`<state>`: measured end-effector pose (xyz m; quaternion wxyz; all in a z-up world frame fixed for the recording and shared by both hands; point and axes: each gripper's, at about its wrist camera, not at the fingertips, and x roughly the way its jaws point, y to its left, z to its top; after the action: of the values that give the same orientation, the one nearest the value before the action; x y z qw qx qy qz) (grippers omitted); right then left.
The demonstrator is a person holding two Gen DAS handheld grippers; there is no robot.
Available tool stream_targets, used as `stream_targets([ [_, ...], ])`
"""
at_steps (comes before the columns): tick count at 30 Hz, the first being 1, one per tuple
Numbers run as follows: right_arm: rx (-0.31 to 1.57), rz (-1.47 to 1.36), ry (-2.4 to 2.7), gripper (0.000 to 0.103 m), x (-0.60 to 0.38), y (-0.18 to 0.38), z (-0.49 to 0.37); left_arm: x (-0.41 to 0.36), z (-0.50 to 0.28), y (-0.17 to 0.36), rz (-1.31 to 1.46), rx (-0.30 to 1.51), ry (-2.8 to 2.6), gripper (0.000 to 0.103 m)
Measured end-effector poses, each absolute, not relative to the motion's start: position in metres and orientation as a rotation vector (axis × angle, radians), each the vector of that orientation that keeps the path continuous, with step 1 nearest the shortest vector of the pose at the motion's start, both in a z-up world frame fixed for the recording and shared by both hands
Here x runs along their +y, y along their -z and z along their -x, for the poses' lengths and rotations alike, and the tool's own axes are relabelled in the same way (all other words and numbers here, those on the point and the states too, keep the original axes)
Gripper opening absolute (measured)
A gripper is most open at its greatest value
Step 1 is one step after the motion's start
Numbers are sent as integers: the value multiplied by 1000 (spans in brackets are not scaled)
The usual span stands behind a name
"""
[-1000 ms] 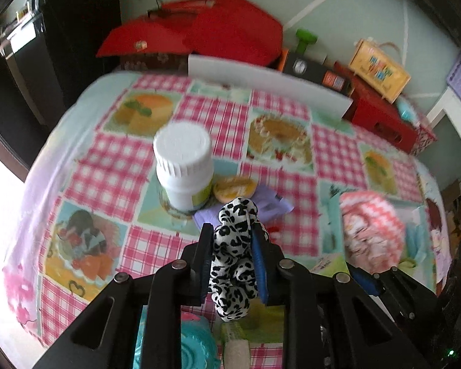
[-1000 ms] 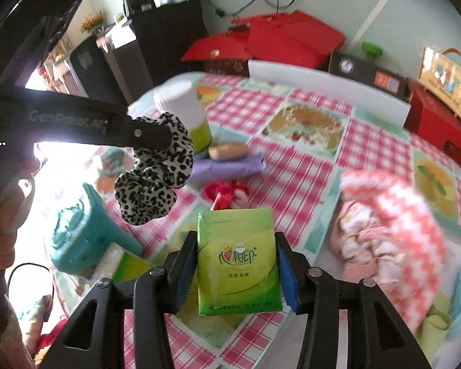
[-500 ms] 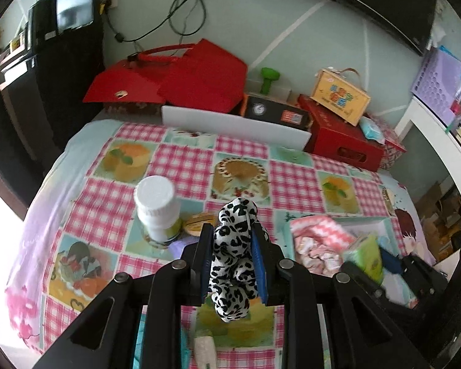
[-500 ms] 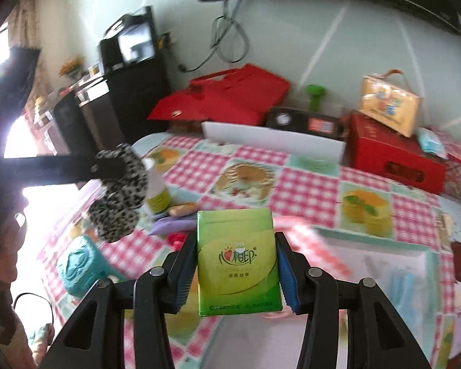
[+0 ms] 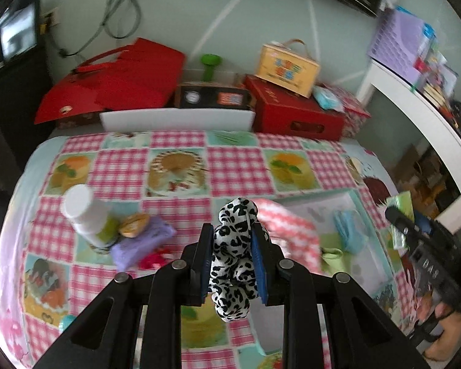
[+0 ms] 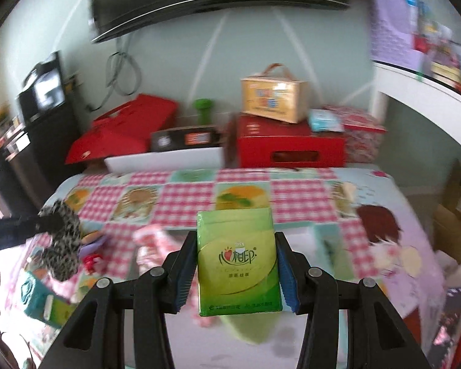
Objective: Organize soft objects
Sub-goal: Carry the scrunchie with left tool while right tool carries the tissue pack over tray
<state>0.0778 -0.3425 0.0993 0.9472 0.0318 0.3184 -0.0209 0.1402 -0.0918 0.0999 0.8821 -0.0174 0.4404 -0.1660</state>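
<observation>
My left gripper is shut on a black-and-white leopard scrunchie and holds it above the checked tablecloth. My right gripper is shut on a green tissue pack, held above a shallow white tray. The tray holds a pink-and-white zigzag cloth, a blue soft item and a green one. The scrunchie also shows at the left of the right wrist view. The right gripper with its pack shows at the right of the left wrist view.
A white-capped bottle, a purple pack, a small round bun-like item and a red item lie left on the table. A teal box sits at the near left. Red boxes and a white tray stand behind.
Both grippers have risen and swung right, from over the bottle and clutter towards the white tray. Each keeps its hold: scrunchie in the left, tissue pack in the right.
</observation>
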Motion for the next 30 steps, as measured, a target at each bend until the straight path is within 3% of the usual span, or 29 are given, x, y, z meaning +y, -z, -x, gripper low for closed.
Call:
stream_targets([
  [17, 721, -143, 188, 51, -393, -83, -59, -176, -131, -67, -76, 1019, 518, 25],
  [30, 980, -198, 151, 51, -395, 0, -86, -190, -149, -13, -12, 1184, 526, 25],
])
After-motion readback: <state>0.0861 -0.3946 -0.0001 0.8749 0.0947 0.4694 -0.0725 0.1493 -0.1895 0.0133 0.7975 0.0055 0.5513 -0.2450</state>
